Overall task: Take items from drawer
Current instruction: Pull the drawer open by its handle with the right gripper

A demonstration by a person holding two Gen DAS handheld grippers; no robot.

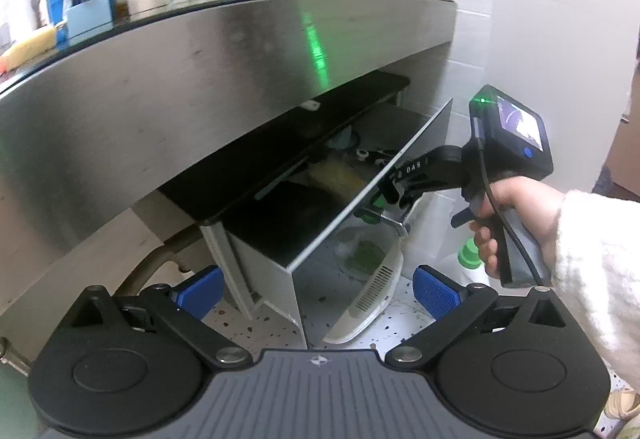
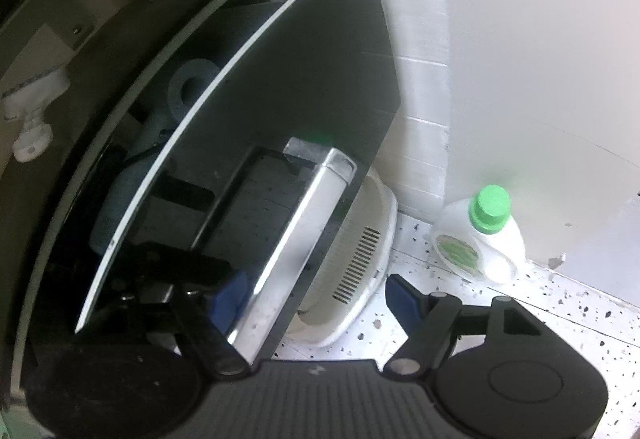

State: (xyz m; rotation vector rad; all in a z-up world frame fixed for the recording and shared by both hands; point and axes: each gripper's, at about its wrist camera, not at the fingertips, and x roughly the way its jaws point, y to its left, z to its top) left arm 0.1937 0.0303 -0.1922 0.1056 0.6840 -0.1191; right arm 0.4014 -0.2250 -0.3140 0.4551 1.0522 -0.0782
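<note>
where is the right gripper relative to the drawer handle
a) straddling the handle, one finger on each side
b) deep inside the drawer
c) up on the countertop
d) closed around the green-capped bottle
a: in the right wrist view the right gripper has the chrome drawer handle between its blue fingers, one on either side, while the green-capped bottle stands apart on the floor.
</note>
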